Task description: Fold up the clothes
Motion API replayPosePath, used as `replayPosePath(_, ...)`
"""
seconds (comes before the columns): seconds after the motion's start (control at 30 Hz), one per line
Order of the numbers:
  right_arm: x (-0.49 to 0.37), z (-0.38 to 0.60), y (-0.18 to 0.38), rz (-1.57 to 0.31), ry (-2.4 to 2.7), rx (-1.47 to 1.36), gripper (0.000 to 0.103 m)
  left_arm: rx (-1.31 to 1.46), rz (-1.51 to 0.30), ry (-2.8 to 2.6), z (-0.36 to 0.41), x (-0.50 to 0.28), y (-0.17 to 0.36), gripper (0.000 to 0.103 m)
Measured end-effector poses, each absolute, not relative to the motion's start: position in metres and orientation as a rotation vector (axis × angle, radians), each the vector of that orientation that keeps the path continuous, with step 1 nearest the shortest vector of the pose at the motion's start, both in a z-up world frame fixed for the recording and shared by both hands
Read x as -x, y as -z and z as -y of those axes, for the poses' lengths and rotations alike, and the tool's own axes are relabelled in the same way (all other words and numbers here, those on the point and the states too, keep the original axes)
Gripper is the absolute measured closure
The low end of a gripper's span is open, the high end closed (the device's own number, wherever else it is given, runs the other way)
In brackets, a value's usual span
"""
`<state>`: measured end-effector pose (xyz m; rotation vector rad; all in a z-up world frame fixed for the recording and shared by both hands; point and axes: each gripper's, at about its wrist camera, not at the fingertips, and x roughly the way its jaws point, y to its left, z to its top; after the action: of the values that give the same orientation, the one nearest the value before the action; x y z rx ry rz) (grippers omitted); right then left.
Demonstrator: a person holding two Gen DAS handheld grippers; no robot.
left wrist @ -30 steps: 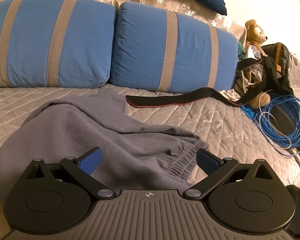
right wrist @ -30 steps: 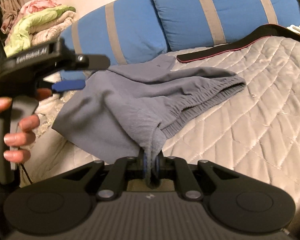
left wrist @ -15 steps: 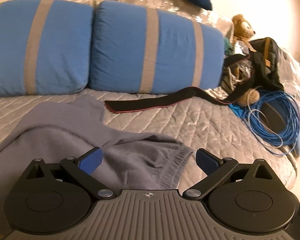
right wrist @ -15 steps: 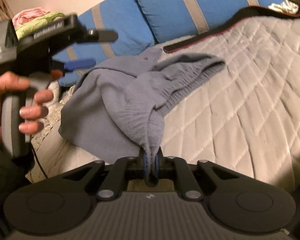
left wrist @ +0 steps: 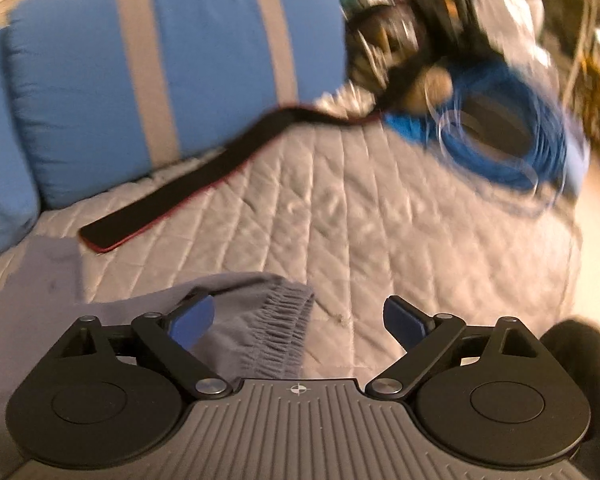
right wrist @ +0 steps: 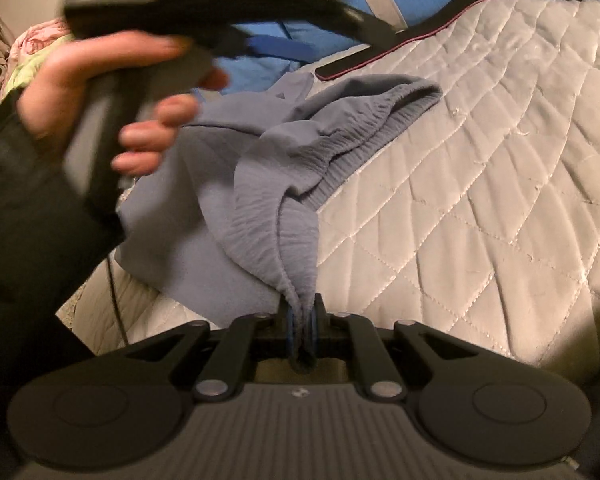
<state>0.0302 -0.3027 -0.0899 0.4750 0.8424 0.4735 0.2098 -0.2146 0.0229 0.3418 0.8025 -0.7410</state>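
Pinching gray shorts (right wrist: 296,184) by the waistband, the right hand-held gripper (right wrist: 300,332) lifts them off the quilted bed (right wrist: 480,200); the left hand-held gripper (left wrist: 298,316) (fingers spread wide) hovers apparently above the blurred elastic edge.

The grey-blue sweatpants (right wrist: 300,168) lie crumpled on the quilted bed (right wrist: 500,200), soft fleece with a gathered elastic waistband (right wrist: 364,136). One bunched part of the waistband is lifted off the quilt and pinched in the right tool (right wrist: 302,332), the fabric hanging in folds from there. The rest spreads flat to the left, its ribbed edge (left wrist: 280,328) resting on the quilt.
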Motion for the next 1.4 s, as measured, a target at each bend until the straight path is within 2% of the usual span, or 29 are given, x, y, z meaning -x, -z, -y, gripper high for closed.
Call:
replayPosePath(0.03,-0.031,0.303,0.090,-0.843,-0.475,-0.475,0.094,-0.380,-0.815,0.752,0.223,-0.213,-0.017,0.020)
replayPosePath(0.2,-0.035,0.304,0.092,-0.837,-0.491,-0.477,0.094,-0.483,-0.880,0.803,0.244,-0.224,0.012,0.028)
replayPosePath(0.33,-0.037,0.303,0.093,-0.835,-0.505,-0.487,0.093,-0.488,-0.925,0.808,0.246,-0.236,0.029,0.047)
replayPosePath(0.4,-0.038,0.302,0.092,-0.832,-0.515,-0.488,0.091,-0.494,-0.935,0.801,0.247,-0.242,0.034,0.051)
replayPosePath(0.47,-0.039,0.301,0.092,-0.830,-0.520,-0.486,0.091,-0.497,-0.940,0.786,0.248,-0.246,0.037,0.062)
replayPosePath(0.5,-0.039,0.300,0.092,-0.829,-0.522,-0.484,0.091,-0.495,-0.941,0.774,0.248,-0.249,0.038,0.071)
replayPosePath(0.6,-0.040,0.295,0.091,-0.826,-0.525,-0.466,0.090,-0.415,-0.976,0.773,0.242,-0.258,0.038,0.076)
replayPosePath(0.73,-0.040,0.290,0.093,-0.821,-0.530,-0.446,0.091,-0.338,-0.965,0.783,0.236,-0.262,0.031,0.093)
replayPosePath(0.83,-0.038,0.287,0.092,-0.813,-0.522,-0.429,0.095,-0.335,-0.901,0.759,0.237,-0.259,0.024,0.097)
replayPosePath(1.1,-0.022,0.298,0.073,-0.739,-0.457,-0.416,0.096,-0.326,-0.694,0.665,0.234,-0.249,-0.006,0.099)
replayPosePath(1.4,-0.012,0.380,0.045,-0.696,-0.250,-0.575,0.096,-0.318,-0.554,0.636,0.287,-0.256,-0.071,0.100)
